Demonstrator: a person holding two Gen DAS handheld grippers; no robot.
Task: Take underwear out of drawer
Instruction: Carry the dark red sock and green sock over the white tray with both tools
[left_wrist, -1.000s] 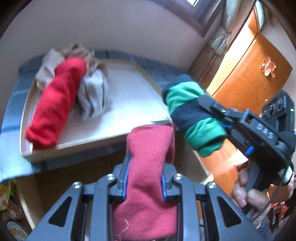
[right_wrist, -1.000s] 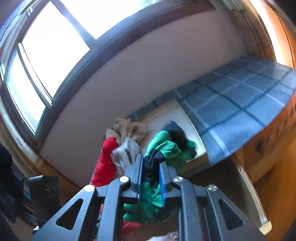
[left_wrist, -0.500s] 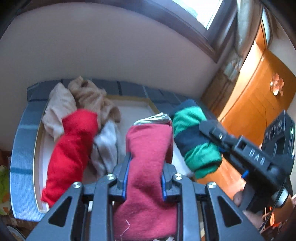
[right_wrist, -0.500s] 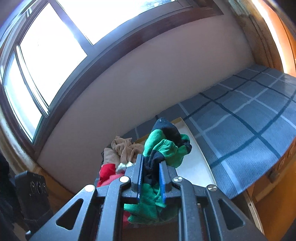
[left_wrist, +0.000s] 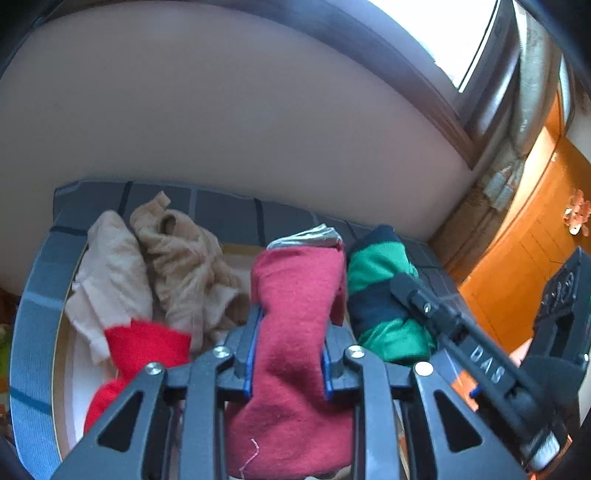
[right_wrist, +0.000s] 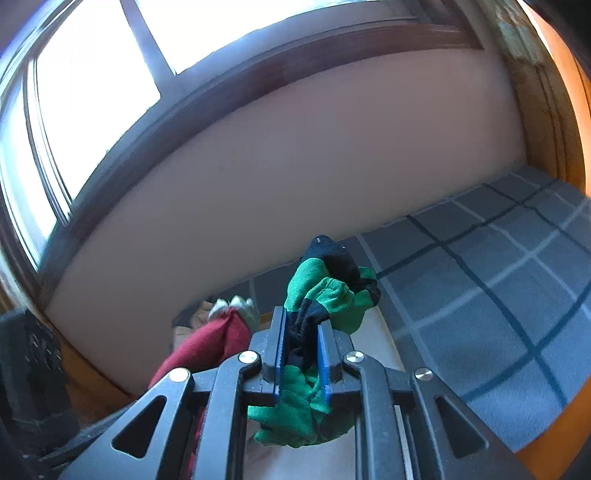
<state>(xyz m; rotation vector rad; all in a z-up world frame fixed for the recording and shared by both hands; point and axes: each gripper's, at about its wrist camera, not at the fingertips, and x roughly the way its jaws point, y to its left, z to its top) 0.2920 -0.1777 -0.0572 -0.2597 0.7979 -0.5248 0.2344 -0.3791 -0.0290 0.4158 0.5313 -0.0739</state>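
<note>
In the left wrist view, going from left to right: at the left edge a blue checked cloth curves round a pale tray. On the tray lie two beige garments in a loose heap, with a bright red roll at lower left, touching them.

At the centre of the frame your left gripper is closed on a dark red rolled garment, pinched at its waist so the roll bulges above and below the jaws; a grey band shows at its top end.

Just to the right, your right gripper reaches in from the lower right and clamps a green and navy rolled garment. The two held rolls hang side by side above the tray; whether they touch cannot be told. An orange wooden door fills the right edge.

In the right wrist view, the dark red rolled garment sits at lower left, and the right gripper at the centre squeezes the green and navy rolled garment at its dark middle band. The checked cloth spreads across the right.

These pieces look light, soft and compressible. They will likely sag or unroll if gripped at one end, so take hold across the middle of the roll. Both appear already out of the drawer, which is not in view.
</note>
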